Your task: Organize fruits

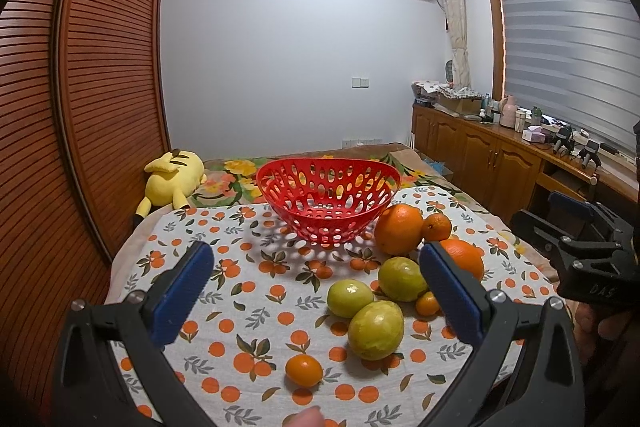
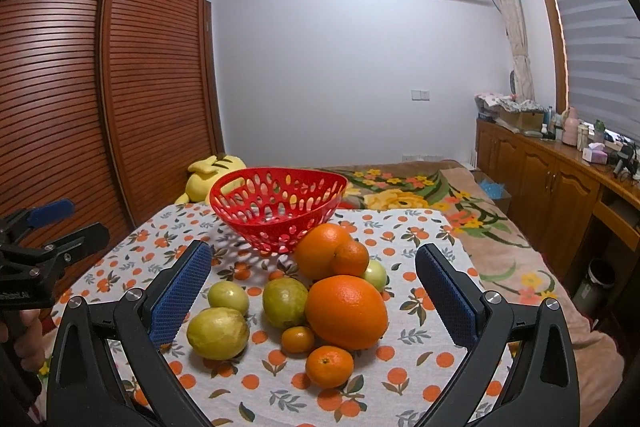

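Observation:
An empty red perforated basket (image 1: 328,199) (image 2: 278,209) stands at the far side of the cloth-covered table. In front of it to the right lies a cluster of fruit: a big orange (image 1: 399,229) (image 2: 346,311), another big orange (image 2: 323,255), small mandarins (image 1: 305,369) (image 2: 329,365) and yellow-green fruits (image 1: 375,329) (image 2: 218,333). My left gripper (image 1: 316,283) is open and empty above the cloth, left of the cluster. My right gripper (image 2: 314,287) is open and empty, with the cluster between its fingers' lines.
The table has an orange-print cloth (image 1: 248,307). A yellow plush toy (image 1: 172,179) lies on the bed behind the table. A wooden wardrobe (image 1: 80,87) stands left; cabinets with clutter (image 1: 500,147) run along the right wall.

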